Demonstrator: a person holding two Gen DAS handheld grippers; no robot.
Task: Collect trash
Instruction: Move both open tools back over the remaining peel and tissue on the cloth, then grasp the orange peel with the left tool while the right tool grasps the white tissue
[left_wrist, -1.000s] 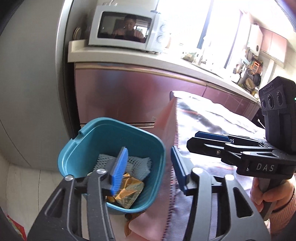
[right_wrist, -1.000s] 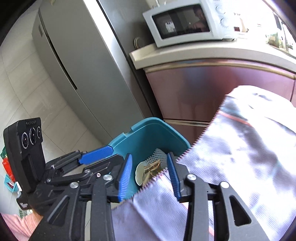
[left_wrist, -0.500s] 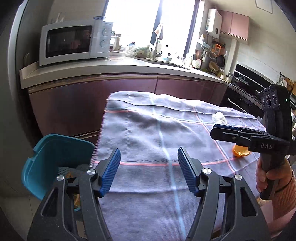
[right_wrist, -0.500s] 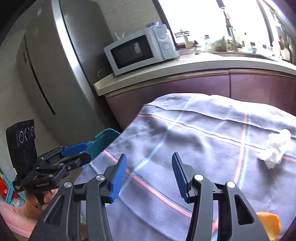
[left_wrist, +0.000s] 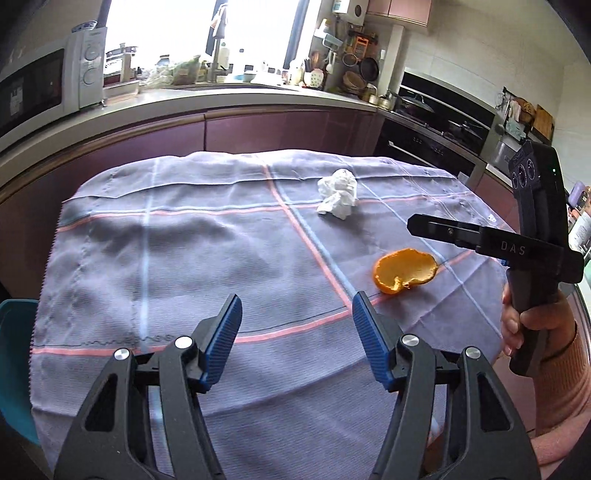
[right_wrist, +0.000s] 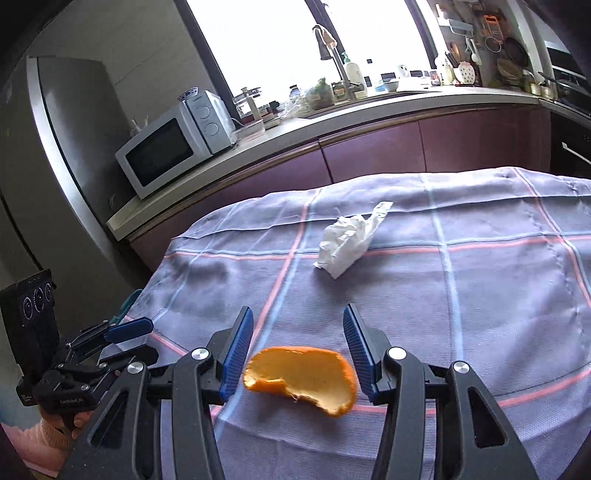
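An orange peel (left_wrist: 404, 270) lies on the purple checked tablecloth (left_wrist: 207, 251), right of centre. A crumpled white tissue (left_wrist: 338, 193) lies farther back. My left gripper (left_wrist: 297, 334) is open and empty above the cloth's near edge. My right gripper (right_wrist: 298, 349) is open, its jaws standing either side of the orange peel (right_wrist: 301, 376) without touching it. In the right wrist view the tissue (right_wrist: 349, 240) is beyond it. The teal bin (left_wrist: 16, 369) shows at the left edge, beside the table.
A kitchen counter (left_wrist: 229, 98) with a microwave (right_wrist: 173, 142) and a sink runs behind the table. A fridge (right_wrist: 62, 177) stands at the left. An oven (left_wrist: 432, 140) is at the back right.
Both grippers have swung away from the teal bin and up over the table. The right gripper has come to the orange peel, which now lies between its open jaws.
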